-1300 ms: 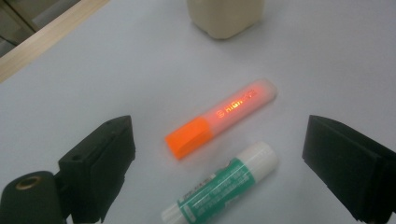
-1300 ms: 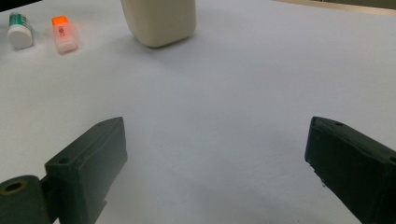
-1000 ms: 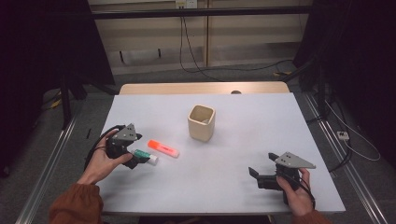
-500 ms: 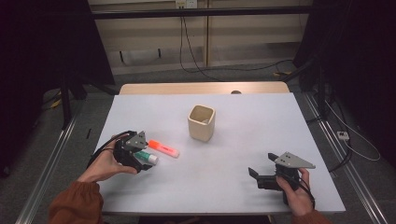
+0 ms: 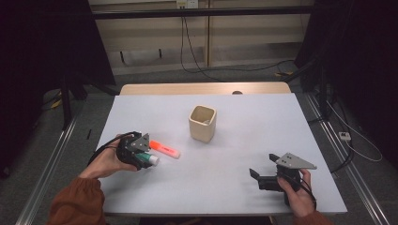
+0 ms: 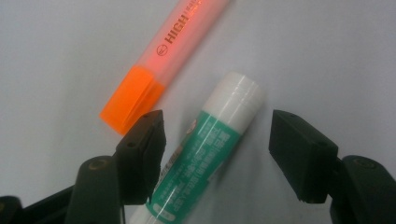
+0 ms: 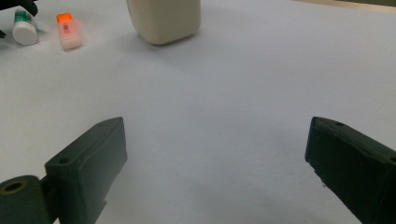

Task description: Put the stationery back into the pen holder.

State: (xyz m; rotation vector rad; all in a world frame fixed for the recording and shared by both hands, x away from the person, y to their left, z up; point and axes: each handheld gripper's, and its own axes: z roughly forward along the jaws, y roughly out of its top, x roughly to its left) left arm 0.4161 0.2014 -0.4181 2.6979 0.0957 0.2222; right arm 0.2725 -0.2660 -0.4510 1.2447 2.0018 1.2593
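The glue stick (image 6: 208, 149), green-labelled with a white cap, lies flat on the white table (image 5: 234, 187) near its front left part, between the jaws of your left gripper (image 6: 217, 140). One jaw stands at or against the stick's side, and whether it touches cannot be told; the other jaw stands clear of the stick with bare table in the gap. The jaws have just been closing around the stick, yet they do not pinch it. In the high view the stick's white cap (image 5: 154, 161) pokes out from under that gripper (image 5: 141, 152), pointing to the right.

Just beside the stick, almost parallel and apart from it, lies the orange highlighter (image 6: 163, 60), on the side farther from you; its orange cap end rests near the tip of one jaw.

Behind both, toward the table's middle, stands the cream cup (image 5: 202, 123), upright and well apart from them.

Your right gripper (image 5: 265, 176) rests near the front right of the table, its jaws (image 7: 215, 163) spread wide over bare surface, holding nothing.
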